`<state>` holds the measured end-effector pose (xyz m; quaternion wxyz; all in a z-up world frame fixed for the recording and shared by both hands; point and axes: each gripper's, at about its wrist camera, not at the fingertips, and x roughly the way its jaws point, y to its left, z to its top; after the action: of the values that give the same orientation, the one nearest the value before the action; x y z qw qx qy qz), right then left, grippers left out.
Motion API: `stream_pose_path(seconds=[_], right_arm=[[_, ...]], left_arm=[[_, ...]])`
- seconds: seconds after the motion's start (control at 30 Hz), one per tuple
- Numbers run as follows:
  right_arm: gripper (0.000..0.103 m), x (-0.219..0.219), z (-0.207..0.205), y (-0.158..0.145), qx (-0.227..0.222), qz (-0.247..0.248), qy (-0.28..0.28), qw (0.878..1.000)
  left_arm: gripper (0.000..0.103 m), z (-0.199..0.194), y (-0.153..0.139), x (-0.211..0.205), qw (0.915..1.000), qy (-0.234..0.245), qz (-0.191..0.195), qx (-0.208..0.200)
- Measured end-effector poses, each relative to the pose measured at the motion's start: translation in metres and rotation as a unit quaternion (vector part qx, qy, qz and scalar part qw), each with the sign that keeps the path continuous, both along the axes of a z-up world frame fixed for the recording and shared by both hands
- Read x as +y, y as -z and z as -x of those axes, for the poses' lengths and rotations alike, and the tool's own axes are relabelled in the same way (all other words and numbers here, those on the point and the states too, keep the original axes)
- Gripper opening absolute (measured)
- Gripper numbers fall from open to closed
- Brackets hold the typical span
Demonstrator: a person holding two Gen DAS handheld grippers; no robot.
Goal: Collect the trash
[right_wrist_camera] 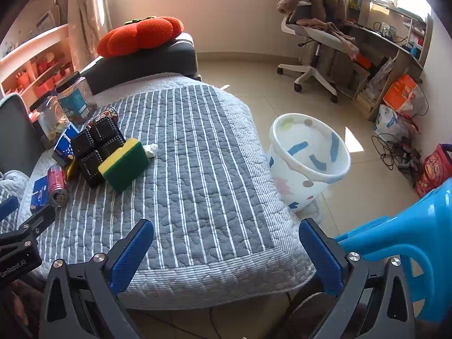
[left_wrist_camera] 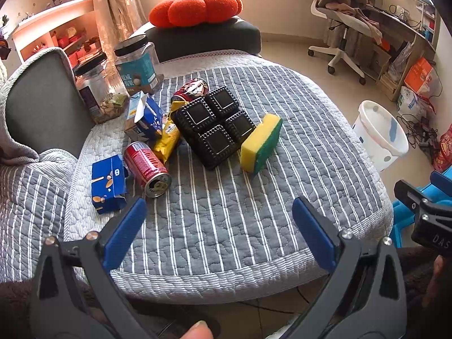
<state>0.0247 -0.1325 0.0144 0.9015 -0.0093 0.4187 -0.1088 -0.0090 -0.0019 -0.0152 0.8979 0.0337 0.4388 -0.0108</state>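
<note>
My left tongs (left_wrist_camera: 219, 220) gape wide and hold nothing, hanging over the near edge of the quilted surface (left_wrist_camera: 254, 197). My right tongs (right_wrist_camera: 226, 244) are just as wide and bare. The red can (left_wrist_camera: 147, 168), blue carton (left_wrist_camera: 108, 183) and black tray (left_wrist_camera: 213, 124) lie at far left; the white bin (right_wrist_camera: 308, 161) stands on the floor, right.

The letters "DAS" are showing in pale print on the black body of the right gripper (left_wrist_camera: 430, 214), at the three o'clock edge of the left wrist view. "GenRobot.AI" is reading along the black body of the left gripper (right_wrist_camera: 19, 243), at nine o'clock in the right wrist view. Print on the jar labels, cans and cartons is staying too blurred to read.
</note>
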Motion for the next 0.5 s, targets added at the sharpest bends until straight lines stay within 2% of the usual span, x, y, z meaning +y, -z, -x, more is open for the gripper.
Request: stream_pose_path(seconds=[0.5], right_arm=[[0.103, 0.001, -0.001, 0.003, 0.001, 0.002, 0.002, 1.0]], left_arm=[[0.103, 0.0, -0.002, 0.015, 0.9999, -0.011, 0.012, 0.002]])
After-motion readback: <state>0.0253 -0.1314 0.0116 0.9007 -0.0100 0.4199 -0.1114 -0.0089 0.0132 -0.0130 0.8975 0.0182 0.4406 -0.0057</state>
